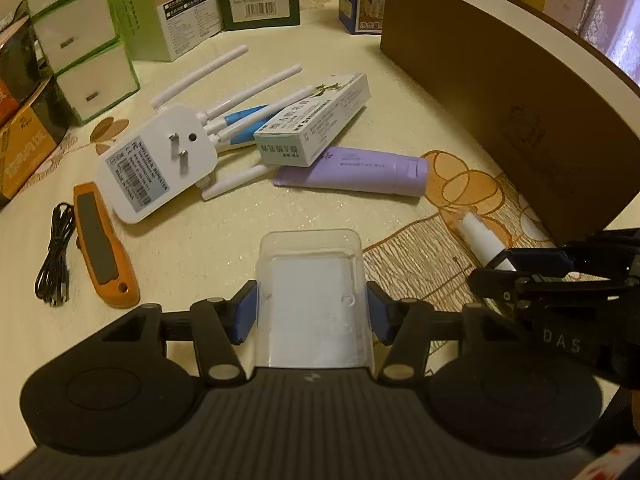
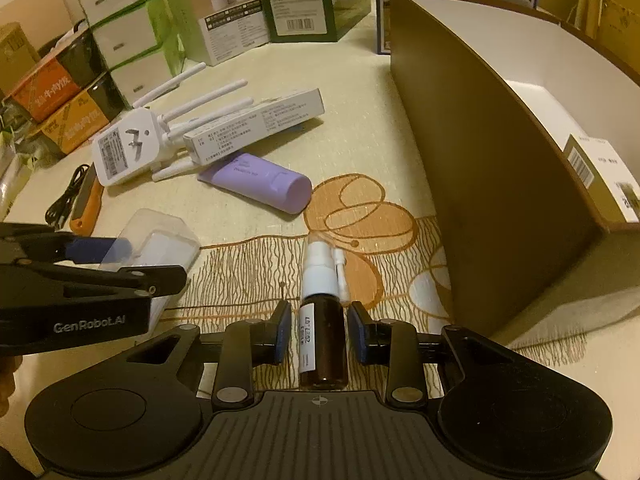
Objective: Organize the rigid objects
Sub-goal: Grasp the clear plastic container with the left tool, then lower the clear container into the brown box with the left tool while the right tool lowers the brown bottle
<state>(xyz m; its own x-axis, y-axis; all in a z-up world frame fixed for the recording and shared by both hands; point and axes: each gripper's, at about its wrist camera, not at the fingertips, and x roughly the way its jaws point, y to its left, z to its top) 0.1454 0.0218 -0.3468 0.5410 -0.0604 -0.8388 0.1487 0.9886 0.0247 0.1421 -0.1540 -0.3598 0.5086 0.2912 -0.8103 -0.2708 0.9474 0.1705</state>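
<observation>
Left gripper [image 1: 312, 312] clamped on clear plastic case [image 1: 312, 276], blue pads flat against both sides, case sticking out forward over the tablecloth [image 1: 224, 224]. Right gripper [image 2: 320, 332] straddling dark spray bottle [image 2: 323, 344]: narrow jaws, slim gaps visible each side, pads not pressing; white nozzle pointing away from the camera. Brown box [image 2: 500, 184] just right of it, near table's right edge, one carton [image 2: 600, 176] inside. Ahead, mid-table: white plug-in router [image 1: 156, 164], white carton [image 1: 316, 120] lying across purple tube [image 1: 356, 172]. Orange knife [image 1: 106, 248] and black cable [image 1: 54, 256] toward left edge.
</observation>
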